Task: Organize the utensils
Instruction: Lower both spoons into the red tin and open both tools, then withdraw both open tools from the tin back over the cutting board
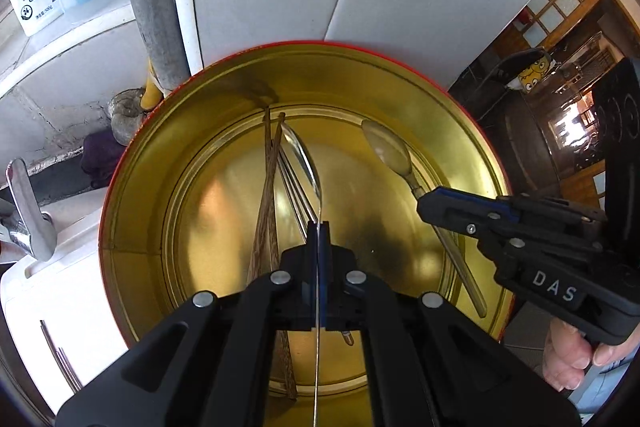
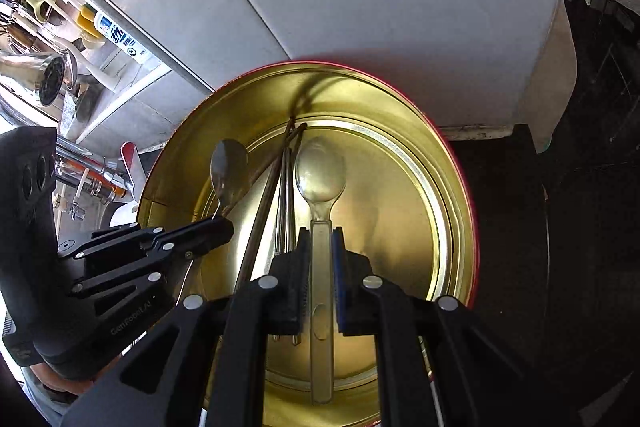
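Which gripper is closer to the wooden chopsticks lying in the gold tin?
Left. The left gripper, shut on a metal spoon, hangs right beside the wooden chopsticks. The right gripper, shut on a clear plastic spoon, sits farther off, beyond the metal chopsticks.

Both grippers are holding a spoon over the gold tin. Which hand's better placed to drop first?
Probably right. The right gripper holds the clear plastic spoon over bare floor of the tin. The left gripper pinches the metal spoon edge-on, directly above the chopsticks already inside.

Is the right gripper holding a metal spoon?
No: the right gripper grips a clear plastic spoon over the round gold tin.
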Demonstrator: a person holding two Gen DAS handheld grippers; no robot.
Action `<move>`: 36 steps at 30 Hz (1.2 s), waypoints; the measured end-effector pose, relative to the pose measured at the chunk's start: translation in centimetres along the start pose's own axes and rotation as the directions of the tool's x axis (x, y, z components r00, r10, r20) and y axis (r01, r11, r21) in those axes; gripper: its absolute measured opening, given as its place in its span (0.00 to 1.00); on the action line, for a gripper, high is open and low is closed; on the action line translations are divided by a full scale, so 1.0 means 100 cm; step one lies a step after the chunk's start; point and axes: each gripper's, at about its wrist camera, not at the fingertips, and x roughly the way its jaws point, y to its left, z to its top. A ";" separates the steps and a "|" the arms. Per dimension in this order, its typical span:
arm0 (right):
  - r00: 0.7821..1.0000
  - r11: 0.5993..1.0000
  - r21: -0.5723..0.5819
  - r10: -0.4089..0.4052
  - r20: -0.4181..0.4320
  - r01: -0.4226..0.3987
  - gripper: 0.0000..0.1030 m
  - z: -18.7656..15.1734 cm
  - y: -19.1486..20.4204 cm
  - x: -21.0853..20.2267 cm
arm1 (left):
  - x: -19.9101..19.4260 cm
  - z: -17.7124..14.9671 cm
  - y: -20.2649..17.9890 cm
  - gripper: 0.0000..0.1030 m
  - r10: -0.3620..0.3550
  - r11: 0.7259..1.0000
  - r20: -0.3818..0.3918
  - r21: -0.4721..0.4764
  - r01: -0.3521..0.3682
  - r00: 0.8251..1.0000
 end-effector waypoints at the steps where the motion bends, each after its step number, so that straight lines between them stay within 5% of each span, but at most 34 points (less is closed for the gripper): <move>1: 1.000 1.000 0.002 0.000 -0.004 0.000 0.11 0.001 -0.001 0.002 | 0.001 -0.001 0.000 0.01 0.009 1.000 -0.001 0.005 -0.009 1.000; 6: 1.000 0.999 -0.030 -0.010 0.003 0.011 0.14 0.001 0.008 -0.002 | -0.004 -0.008 -0.004 0.04 0.119 0.992 0.012 0.039 -0.119 0.993; 8: 0.997 0.998 -0.059 -0.028 0.065 0.032 0.38 0.000 0.015 -0.016 | -0.010 -0.012 -0.006 0.27 0.161 0.984 0.025 0.071 -0.162 0.987; 9: 0.994 0.996 -0.072 -0.038 0.100 0.045 0.59 0.000 0.017 -0.022 | -0.013 -0.014 -0.007 0.61 0.181 0.980 0.033 0.078 -0.183 0.983; 10: 0.990 0.995 -0.081 -0.053 0.133 0.064 0.65 0.000 0.019 -0.027 | -0.017 -0.016 -0.007 0.71 0.197 0.976 0.057 0.082 -0.201 0.979; 36: 0.989 0.994 -0.079 -0.066 0.133 0.077 0.69 -0.008 0.023 -0.031 | -0.033 -0.028 -0.009 0.71 0.219 0.969 0.104 0.094 -0.229 0.970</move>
